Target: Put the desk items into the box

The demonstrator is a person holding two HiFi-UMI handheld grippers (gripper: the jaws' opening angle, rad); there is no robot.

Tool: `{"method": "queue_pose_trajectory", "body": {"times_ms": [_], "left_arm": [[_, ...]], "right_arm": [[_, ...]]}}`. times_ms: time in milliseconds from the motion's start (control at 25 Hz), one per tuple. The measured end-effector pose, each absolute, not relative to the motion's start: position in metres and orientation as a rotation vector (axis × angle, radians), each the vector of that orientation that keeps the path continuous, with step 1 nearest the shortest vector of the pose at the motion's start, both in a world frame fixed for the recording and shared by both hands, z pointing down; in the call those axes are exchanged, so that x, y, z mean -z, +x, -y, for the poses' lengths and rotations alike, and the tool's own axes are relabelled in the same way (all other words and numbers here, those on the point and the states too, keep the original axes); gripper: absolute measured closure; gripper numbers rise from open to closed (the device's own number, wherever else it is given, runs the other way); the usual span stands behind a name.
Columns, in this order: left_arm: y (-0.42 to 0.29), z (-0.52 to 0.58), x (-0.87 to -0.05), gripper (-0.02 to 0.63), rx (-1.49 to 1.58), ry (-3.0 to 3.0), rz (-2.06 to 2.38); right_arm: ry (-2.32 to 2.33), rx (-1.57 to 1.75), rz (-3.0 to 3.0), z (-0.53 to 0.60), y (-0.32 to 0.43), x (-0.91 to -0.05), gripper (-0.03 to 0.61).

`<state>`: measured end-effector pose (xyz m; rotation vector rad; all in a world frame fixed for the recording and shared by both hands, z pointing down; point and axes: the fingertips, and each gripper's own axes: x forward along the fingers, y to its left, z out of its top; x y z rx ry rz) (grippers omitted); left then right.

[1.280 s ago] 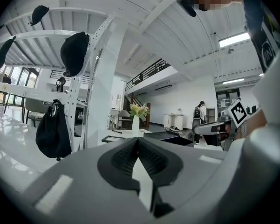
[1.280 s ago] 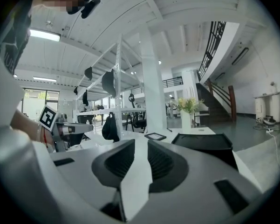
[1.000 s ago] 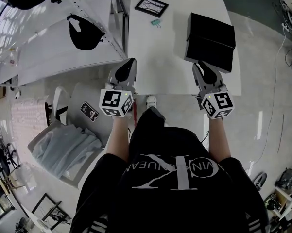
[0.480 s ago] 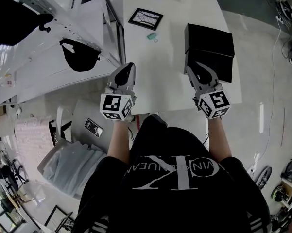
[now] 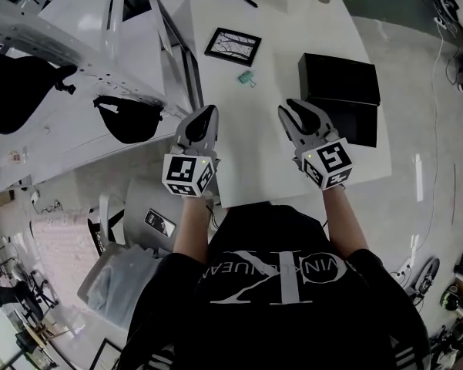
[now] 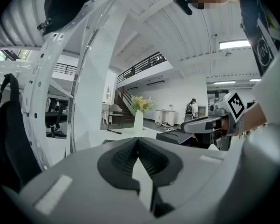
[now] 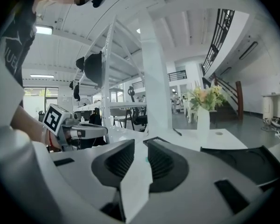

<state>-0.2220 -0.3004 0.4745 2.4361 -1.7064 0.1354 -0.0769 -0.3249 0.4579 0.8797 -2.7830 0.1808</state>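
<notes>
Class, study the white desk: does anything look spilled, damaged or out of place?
Nothing looks spilled or damaged. Only the black box stands out: its two parts sit offset, not squared together.

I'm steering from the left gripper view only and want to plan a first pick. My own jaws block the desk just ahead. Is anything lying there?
Observer: Yes. A small teal clip lies alone on the white desk, ahead of your left hand-held gripper.
Operator: Anything near it?
Observer: A black picture frame lies flat just beyond the clip, not touching it.
Operator: Is the right hand-held gripper free to help?
Observer: Its own view shows the jaws apart with nothing between them. It hovers over the desk beside the black box.
</notes>
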Motion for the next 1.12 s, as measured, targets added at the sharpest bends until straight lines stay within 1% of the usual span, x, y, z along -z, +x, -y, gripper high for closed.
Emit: {"method": "queue_pose_trajectory", "body": {"times_ms": [120,320,640,1120], "left_arm": [[-0.230,0.311,-0.480,0.603,-0.138,2.434,1.694],[-0.235,0.320,-0.495,0.603,-0.123,2.396,1.692],[-0.235,0.328,-0.515,0.603,-0.162,2.350,1.701],[-0.235,0.348,-0.535,0.603,-0.166,2.320,1.690]], "right_arm": [[0.869,-0.204,2.768,0.336,-0.101,-0.466,0.528],[0.913,-0.349,2.697,0.356,-0.128,-0.494,0.528],[1.053,-0.848,2.565,0.395,-0.135,-0.543,0.528],[1.115,-1.165,2.433,0.425,-0.159,-0.580,0.526]]}}
